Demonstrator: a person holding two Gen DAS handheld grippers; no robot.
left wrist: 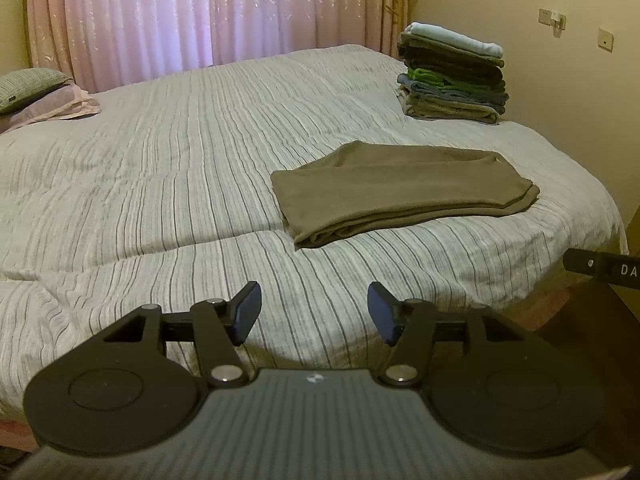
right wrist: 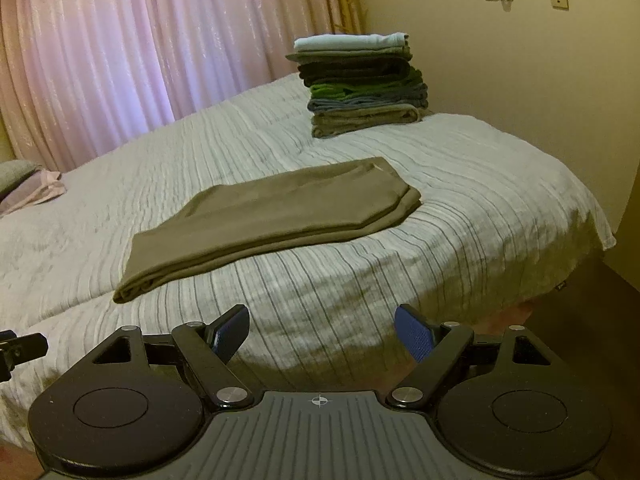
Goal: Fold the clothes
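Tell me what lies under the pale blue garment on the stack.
Under the pale blue garment sit folded olive, dark, green, blue-grey and tan pieces of the stack. Their exact number and covered faces cannot be seen.

A bed [left wrist: 168, 168] with a grey-striped cover fills mid-frame. On it lie 1 folded olive-brown garment [left wrist: 404, 188] right of centre, a stack of folded clothes [left wrist: 452, 76] upper right, and pillows [left wrist: 36, 92] far left.

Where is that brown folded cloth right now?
The brown folded cloth lies flat on the striped bedspread, right of centre in the left wrist view, nearer than the stack of folded clothes by the wall.
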